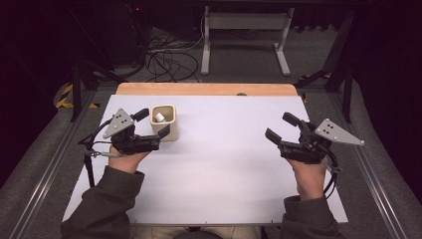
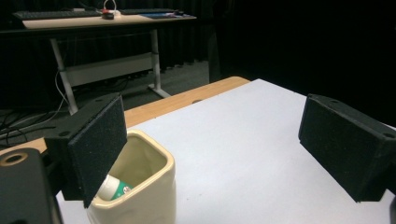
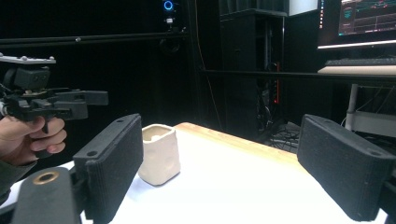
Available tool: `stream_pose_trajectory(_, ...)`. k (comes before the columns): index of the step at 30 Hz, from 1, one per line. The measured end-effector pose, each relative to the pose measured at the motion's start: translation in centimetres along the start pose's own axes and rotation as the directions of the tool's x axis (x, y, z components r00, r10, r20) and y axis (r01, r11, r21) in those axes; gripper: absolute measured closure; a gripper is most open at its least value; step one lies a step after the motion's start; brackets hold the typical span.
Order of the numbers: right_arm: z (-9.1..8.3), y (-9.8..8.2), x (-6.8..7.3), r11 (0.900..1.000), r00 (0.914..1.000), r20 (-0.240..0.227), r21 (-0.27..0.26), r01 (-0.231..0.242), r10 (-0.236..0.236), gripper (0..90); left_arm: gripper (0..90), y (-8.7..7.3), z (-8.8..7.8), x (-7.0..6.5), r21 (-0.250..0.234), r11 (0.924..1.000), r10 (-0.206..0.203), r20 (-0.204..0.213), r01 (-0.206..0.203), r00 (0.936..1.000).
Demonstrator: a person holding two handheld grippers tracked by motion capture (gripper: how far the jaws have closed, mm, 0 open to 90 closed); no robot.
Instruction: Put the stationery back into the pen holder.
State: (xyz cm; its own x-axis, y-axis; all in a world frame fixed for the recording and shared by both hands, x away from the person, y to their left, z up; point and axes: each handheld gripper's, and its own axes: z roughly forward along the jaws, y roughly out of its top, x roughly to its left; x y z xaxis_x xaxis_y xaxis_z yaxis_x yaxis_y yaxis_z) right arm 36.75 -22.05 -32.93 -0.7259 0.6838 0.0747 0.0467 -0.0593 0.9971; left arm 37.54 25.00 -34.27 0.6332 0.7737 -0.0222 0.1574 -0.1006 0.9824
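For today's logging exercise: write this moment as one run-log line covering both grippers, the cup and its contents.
left gripper: open, beside cup | right gripper: open, holds nothing | cream cup: upright on white table | small white-and-green item: inside cup

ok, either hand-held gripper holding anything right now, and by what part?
Nothing is held. The left hand-held gripper is open beside the cream cup, which has a small white-and-green bottle inside it. The right hand-held gripper is open over bare table.

Your left jaw hid part of the cup (image 2: 149, 186), and the tube (image 2: 114, 189) inside showed just its capped end.
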Motion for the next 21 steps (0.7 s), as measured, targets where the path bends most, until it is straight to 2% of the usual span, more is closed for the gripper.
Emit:
stream_pose_trajectory(11, -0.2, 0.1, 0.0, 1.0, 1.0, 0.003, -0.005, -0.002, 0.002, 15.1, 8.4, -0.3, -1.4, -0.2, -0.018, 0.9998, 0.001, 0.003, -0.001, 1.0)
stream_pose_trajectory(21, -0.7, 0.1, -0.2, 1.0, 0.9999, 0.012, -0.011, -0.001, 0.002, 14.7, 6.0, -0.5, -2.9, -0.3, -0.04, 0.999, 0.019, 0.004, -0.019, 0.9998)
